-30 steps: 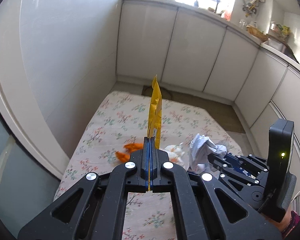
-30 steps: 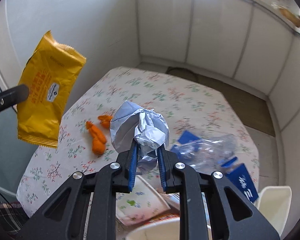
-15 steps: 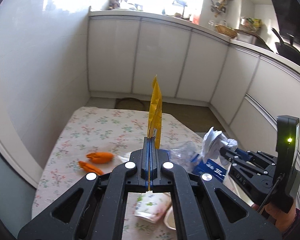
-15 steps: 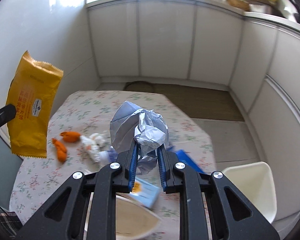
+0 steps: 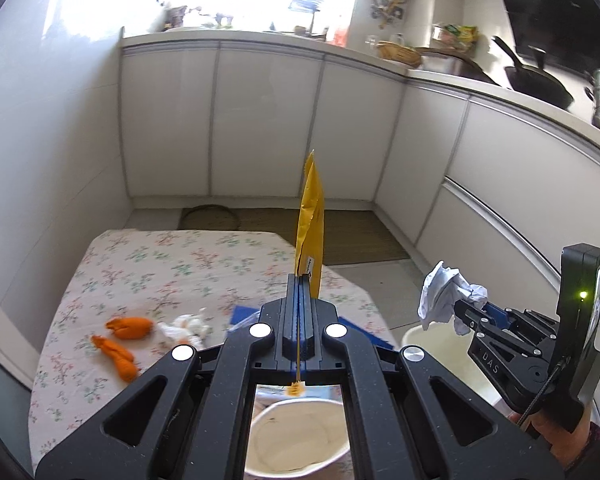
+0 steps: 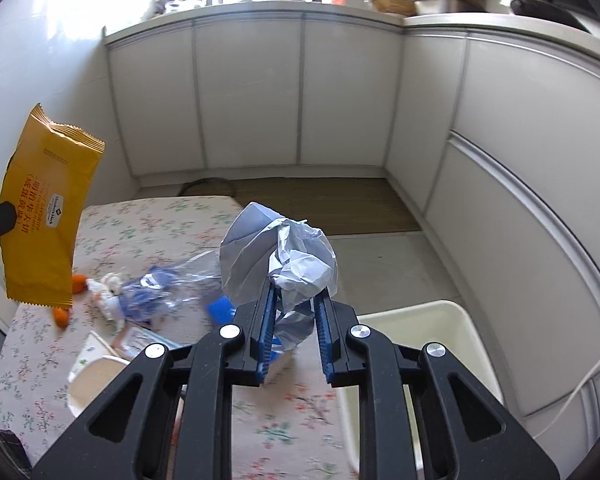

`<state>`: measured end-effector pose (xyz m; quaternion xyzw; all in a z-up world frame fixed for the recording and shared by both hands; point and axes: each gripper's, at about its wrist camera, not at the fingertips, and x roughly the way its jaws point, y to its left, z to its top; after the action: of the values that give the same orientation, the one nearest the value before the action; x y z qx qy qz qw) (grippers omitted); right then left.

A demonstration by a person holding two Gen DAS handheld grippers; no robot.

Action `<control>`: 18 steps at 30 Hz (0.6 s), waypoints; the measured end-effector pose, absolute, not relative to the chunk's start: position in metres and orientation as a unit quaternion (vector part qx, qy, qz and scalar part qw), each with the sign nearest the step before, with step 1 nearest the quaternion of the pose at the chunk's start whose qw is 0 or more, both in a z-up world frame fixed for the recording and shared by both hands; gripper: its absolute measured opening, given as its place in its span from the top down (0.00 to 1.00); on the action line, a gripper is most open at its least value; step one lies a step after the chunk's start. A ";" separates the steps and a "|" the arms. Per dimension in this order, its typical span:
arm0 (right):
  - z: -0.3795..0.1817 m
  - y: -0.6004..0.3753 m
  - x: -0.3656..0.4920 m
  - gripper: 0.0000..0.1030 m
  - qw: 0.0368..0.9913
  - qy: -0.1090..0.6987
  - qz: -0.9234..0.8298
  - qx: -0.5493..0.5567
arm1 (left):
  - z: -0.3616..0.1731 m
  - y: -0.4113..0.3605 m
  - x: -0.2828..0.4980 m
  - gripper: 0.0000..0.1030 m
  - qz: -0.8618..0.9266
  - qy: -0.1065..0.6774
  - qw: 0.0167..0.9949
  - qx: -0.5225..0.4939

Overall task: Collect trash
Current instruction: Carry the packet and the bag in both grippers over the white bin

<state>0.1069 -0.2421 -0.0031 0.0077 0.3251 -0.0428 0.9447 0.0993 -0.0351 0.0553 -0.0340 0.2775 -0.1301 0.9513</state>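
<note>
Cream plastic bin (image 6: 452,322) stands on the floor off the right edge of the floral-cloth table (image 5: 172,264), and my coming move turns on that. My right gripper (image 6: 292,312) is clamped on the crumpled ball of white paper (image 6: 280,256), jaws a little apart with the wad pinched between them; in its own view the bin's open mouth lies just right of and below the fingers. My left gripper (image 5: 300,308) is closed flat on the yellow foil snack wrapper (image 5: 311,220), which stands upright, long axis vertical, edge-on to its camera. From the left view the bin (image 5: 440,340) sits to the right, under the right gripper (image 5: 470,312). I judge the right hand nearer the bin and due to release first. Orange peel pieces (image 5: 124,340) remain on the table at the left.
</note>
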 end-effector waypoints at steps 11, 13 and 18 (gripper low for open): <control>-0.009 -0.304 0.094 0.81 0.939 0.322 -0.112 0.039 | 0.059 -0.082 0.091 1.00 -0.162 0.264 0.951 -0.009; -0.012 -0.317 0.092 0.81 0.936 0.326 -0.126 0.045 | 0.057 -0.089 0.089 1.00 -0.167 0.265 0.950 -0.009; -0.023 -0.349 0.088 0.81 0.924 0.342 -0.160 0.057 | 0.054 -0.110 0.089 1.00 -0.179 0.271 0.946 -0.007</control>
<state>0.0883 -0.3491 -0.0232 0.0575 0.3418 -0.1598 0.9243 0.0885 -0.1104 0.0544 -0.0070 0.2708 -0.1790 0.9458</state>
